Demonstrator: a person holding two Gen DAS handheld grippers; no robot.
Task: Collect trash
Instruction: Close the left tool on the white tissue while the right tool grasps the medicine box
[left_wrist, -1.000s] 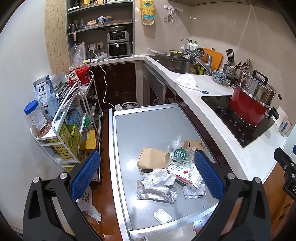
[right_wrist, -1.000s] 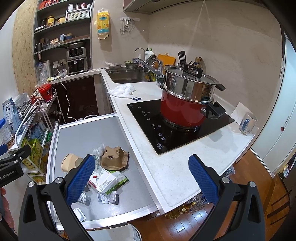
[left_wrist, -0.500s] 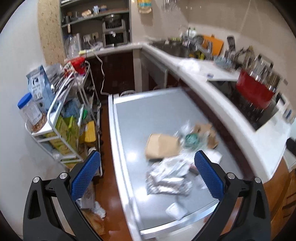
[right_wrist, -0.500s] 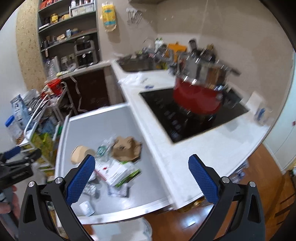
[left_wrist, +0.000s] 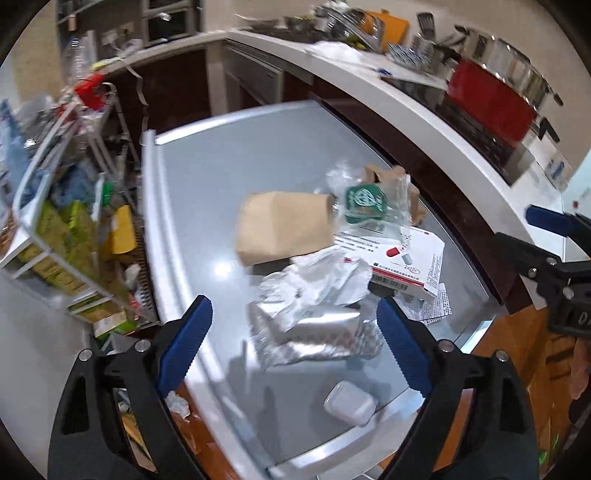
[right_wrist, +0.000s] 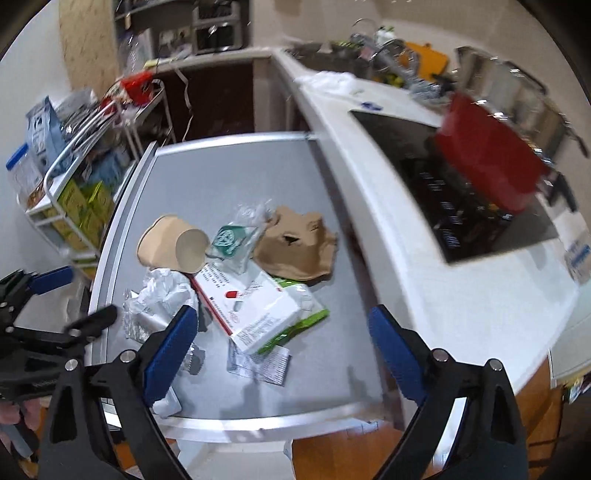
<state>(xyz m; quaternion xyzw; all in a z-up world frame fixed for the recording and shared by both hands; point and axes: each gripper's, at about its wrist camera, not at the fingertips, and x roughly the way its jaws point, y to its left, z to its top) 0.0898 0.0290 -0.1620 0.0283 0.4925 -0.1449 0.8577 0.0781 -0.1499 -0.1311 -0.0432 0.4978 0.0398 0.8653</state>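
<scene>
Now we look down on the grey worktop (left_wrist: 207, 192), where the trash lies heaped in the middle of both frames. A brown paper cup (right_wrist: 173, 242) lies on its side with its open mouth turned toward the lower right of the right wrist frame; we see nothing inside it. Touching it on the right is a clear plastic bag (right_wrist: 236, 236) holding something with a green and white print. Right of that lies a crumpled brown paper carrier (right_wrist: 299, 247). Below them a white medicine box (right_wrist: 247, 302) with a red stripe rests tilted over a green and white packet (right_wrist: 306, 314); it looks shut, so its contents are hidden. Crumpled white paper (left_wrist: 325, 277) sits on a silver foil pouch (left_wrist: 314, 336), low centre in the left wrist frame, and a small white case (left_wrist: 349, 402) lies closed near the worktop's lower edge.

Our left hand-held gripper (left_wrist: 293, 345) has just been closing a little, yet its jaws stand wide and apart from the foil pouch seen between them. Our right hand-held gripper (right_wrist: 280, 352) has likewise just been closing a little; it too is wide and grips nothing, with the box in its gap.

At upper right a red pot (right_wrist: 487, 162) with a steel lid stands blurred on the black hob (right_wrist: 443, 206).
</scene>
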